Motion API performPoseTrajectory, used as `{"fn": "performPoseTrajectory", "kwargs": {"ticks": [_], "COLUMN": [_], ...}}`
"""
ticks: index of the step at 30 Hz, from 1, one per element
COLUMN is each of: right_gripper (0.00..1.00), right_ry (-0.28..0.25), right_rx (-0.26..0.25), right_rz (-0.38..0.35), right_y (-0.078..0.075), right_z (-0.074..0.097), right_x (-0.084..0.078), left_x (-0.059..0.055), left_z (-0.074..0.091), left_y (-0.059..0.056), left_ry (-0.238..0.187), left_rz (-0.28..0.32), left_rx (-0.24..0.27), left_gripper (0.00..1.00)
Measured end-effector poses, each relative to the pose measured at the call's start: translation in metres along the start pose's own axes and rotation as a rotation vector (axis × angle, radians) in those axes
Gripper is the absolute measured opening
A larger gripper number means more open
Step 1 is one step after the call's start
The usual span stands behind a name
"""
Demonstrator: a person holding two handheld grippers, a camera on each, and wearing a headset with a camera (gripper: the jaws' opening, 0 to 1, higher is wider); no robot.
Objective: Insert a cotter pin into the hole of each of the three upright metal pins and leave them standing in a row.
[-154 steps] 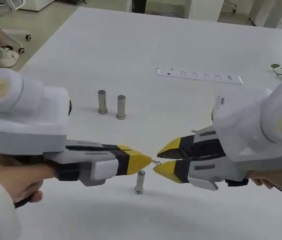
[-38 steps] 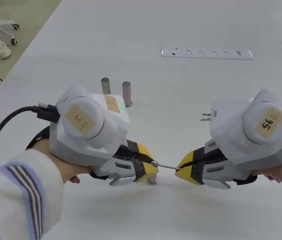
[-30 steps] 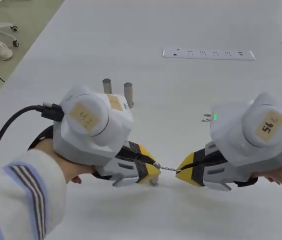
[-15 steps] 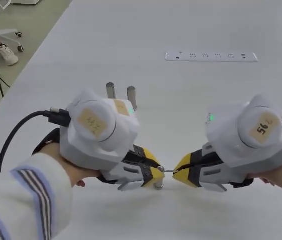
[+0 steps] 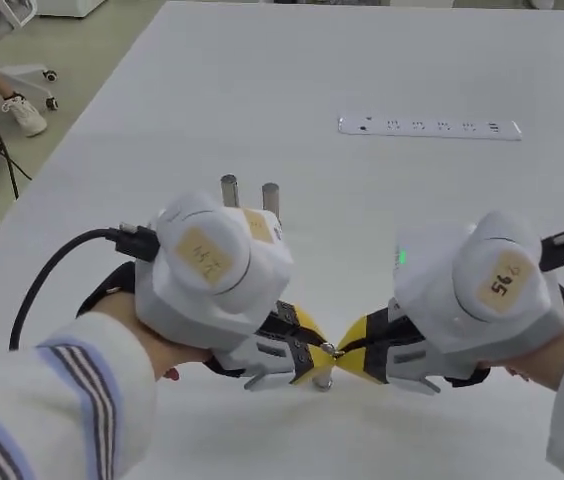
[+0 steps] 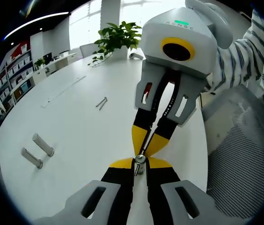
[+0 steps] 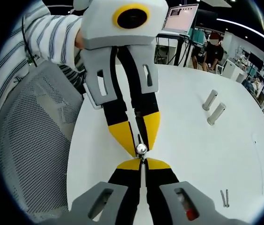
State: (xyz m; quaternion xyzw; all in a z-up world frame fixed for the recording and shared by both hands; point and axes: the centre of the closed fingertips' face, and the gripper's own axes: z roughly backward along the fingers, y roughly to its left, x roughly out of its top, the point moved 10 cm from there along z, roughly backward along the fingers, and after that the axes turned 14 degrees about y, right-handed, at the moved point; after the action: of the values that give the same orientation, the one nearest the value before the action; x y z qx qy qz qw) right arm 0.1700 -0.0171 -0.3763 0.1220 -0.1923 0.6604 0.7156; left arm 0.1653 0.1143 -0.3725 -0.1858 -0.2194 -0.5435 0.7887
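At the near left, a striped sleeve (image 5: 62, 400) and a hand (image 5: 152, 345) hold the left gripper (image 5: 310, 352), with a black cable (image 5: 52, 270) looping off its far-left side over the white table (image 5: 262, 80). Its yellow-tipped jaws are drawn in narrow and clamp a short silver cylindrical metal pin (image 6: 140, 161) just below its rounded head. The pin stands upright on the table near the front edge.

Farther back, just beyond the left gripper's body, two more upright silver metal pins (image 5: 229, 190) stand side by side, apart from the clamped one.

To the right of the clamped pin, the right gripper (image 5: 354, 358) faces the left one tip to tip. Its jaws are pressed together on a thin silver wire cotter pin (image 7: 142, 158), of which a short piece shows, reaching the metal pin's head. Whether it has entered the hole I cannot tell.

Far right of centre, a long white power strip (image 5: 430, 126) lies flat. The right gripper view shows two loose cotter pins (image 7: 224, 198) lying together on the table.
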Motion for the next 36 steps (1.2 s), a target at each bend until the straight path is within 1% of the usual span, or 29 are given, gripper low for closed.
{"fn": "performPoseTrajectory", "kwargs": {"ticks": [3,4,5,6,8,9,13,16,19,26,30,36], "right_gripper": [0.00,0.00,0.01,0.06,0.11,0.12,0.05,0.00,0.00,0.00,0.00,0.00], "right_ry": [-0.010,-0.016,-0.017,-0.016,-0.005,-0.003,0.012,0.009,-0.009,-0.020,-0.043,-0.055], "right_rx": [-0.006,-0.023,-0.033,-0.036,-0.030,-0.030,-0.029,-0.037,-0.033,-0.023,-0.015,-0.015], "right_rz": [-0.006,-0.011,-0.010,-0.013,-0.020,-0.019,-0.030,-0.046,-0.062,-0.075,-0.093,-0.112], "right_y": [0.000,0.000,0.000,0.000,0.001,0.001,0.001,-0.001,-0.001,0.000,0.001,0.002], "right_z": [0.000,0.000,0.000,0.000,0.001,0.001,0.004,0.006,0.008,0.007,0.007,0.008], "right_x": [-0.002,-0.003,-0.004,-0.004,-0.007,-0.008,-0.014,-0.016,-0.015,-0.012,-0.010,-0.010], "left_x": [0.000,0.000,0.000,0.000,0.000,0.000,0.000,0.000,0.000,0.001,0.002,0.002], "left_z": [0.000,0.000,0.000,0.000,0.000,0.000,0.000,0.000,0.000,-0.001,-0.001,-0.002], "left_y": [0.000,0.000,0.000,0.000,0.000,0.000,0.000,0.000,0.000,-0.001,-0.002,-0.002], "left_ry": [-0.003,-0.003,-0.003,-0.003,0.000,0.000,0.004,0.006,0.007,0.007,0.007,0.003], "left_rz": [0.004,0.004,0.004,0.004,0.003,0.001,-0.005,-0.006,-0.005,-0.002,0.001,0.028], "left_rx": [0.000,0.000,0.000,0.000,0.000,0.000,0.002,0.003,0.004,0.004,0.001,0.000], "left_gripper": [0.05,0.05,0.05,0.05,0.05,0.05,0.05,0.05,0.05,0.05,0.06,0.06]}}
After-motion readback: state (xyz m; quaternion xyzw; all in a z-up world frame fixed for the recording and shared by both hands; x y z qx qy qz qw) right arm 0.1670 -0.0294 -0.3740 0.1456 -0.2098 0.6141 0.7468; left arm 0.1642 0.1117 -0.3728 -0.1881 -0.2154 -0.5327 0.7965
